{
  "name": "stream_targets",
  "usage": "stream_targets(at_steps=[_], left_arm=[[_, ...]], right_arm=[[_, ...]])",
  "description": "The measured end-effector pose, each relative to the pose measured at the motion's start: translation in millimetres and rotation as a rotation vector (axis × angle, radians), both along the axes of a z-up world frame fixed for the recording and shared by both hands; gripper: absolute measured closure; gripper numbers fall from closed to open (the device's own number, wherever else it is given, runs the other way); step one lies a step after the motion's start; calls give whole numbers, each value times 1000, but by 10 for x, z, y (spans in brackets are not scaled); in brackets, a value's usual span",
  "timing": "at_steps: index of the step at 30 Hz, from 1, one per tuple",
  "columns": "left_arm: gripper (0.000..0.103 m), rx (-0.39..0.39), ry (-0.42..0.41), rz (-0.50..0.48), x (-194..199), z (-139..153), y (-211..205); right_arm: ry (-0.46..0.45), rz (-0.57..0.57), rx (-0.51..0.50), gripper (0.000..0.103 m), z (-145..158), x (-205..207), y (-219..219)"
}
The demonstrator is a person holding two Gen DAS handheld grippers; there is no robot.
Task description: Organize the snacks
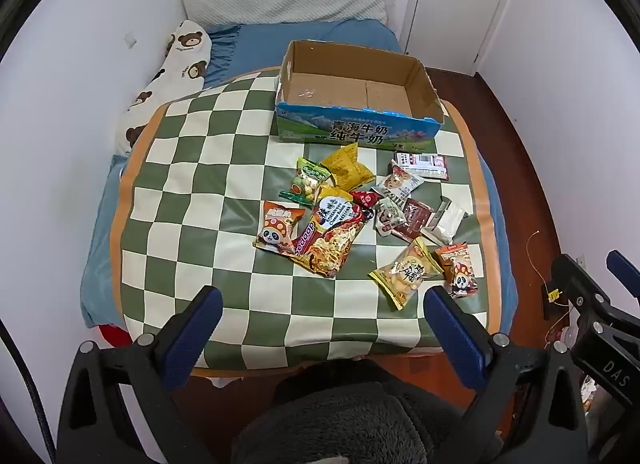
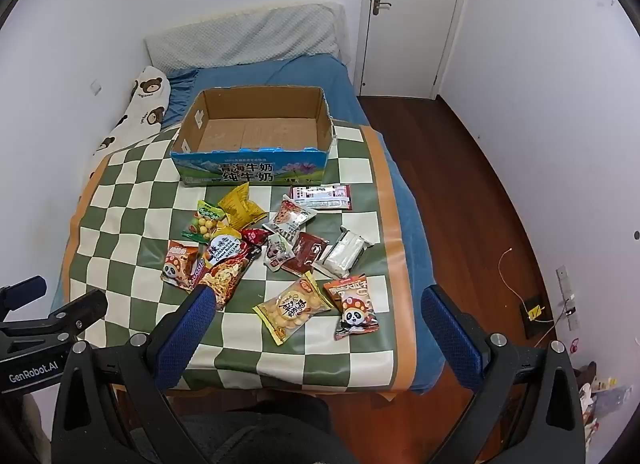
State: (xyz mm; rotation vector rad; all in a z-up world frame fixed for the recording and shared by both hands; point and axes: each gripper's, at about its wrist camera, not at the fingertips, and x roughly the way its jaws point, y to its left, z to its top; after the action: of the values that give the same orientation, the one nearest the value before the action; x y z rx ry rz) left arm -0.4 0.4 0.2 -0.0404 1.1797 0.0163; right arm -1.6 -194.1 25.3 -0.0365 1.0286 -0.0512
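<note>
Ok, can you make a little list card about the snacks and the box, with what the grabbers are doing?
box: cardboard box, open top, nothing inside
snacks: loose pile on the checkered mat, in front of the box
nearest snacks: yellow biscuit bag, panda packet
left gripper: open, holding nothing
right gripper: open, holding nothing
packed so far: none

Noodle packet point(image 2: 228, 274) partly hidden behind right gripper's finger point(image 2: 188, 328); small red packet point(image 1: 365, 198) mostly buried under others; pkg print too small to read.
</note>
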Motion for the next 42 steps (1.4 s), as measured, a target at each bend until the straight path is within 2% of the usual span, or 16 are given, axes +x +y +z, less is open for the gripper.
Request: stream_targets(at_steps=[11,20,42], left_arm=[[0,7,-6,1,-5,-3,-8],[0,0,-9,-2,41,152,15],[0,6,-23,-6,-11,144,6]], right_arm=[[-4,0,-6,0,19,-7,-2],[-8,-2,-10,0,51,-24,-10],[-19,-1,-15,0,115,-19,-2]])
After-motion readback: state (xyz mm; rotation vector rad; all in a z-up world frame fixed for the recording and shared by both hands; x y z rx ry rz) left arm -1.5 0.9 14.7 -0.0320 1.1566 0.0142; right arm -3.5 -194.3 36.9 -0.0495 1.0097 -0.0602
